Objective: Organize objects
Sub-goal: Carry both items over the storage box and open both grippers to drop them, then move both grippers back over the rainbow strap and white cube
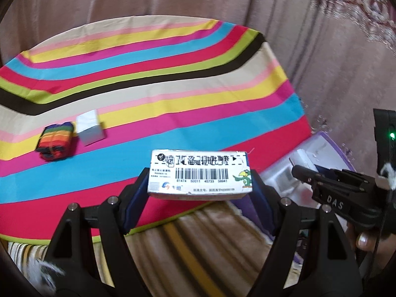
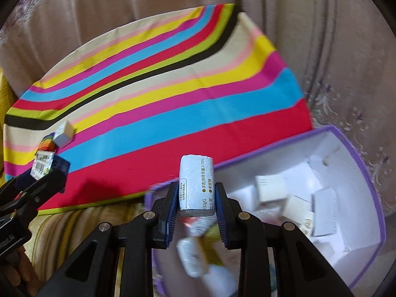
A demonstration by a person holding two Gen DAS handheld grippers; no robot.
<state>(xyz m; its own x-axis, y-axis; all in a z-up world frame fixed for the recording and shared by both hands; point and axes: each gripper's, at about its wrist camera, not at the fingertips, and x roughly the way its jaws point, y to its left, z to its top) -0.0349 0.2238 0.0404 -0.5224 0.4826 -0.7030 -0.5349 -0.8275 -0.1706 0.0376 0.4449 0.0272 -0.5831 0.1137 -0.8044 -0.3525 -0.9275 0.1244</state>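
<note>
While left gripper (image 1: 198, 185) clamps one barcode box (image 1: 199, 172) | right gripper (image 2: 196, 198) clamps one packet (image 2: 195, 185) (upright) | cloth (image 1: 148, 79): two items

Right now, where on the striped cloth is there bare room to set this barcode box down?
The striped cloth is bare from the white cube and rainbow block across to its right edge, and across its far half. Crowded: the purple-rimmed box, full of small packs.

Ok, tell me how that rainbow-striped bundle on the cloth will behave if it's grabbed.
The rainbow-striped bundle looks like folded fabric, so it probably squashes and may unfold when lifted. It lies flat on the striped cloth, so rolling seems unlikely. It sits right beside the white box, which a grab might nudge.
</note>
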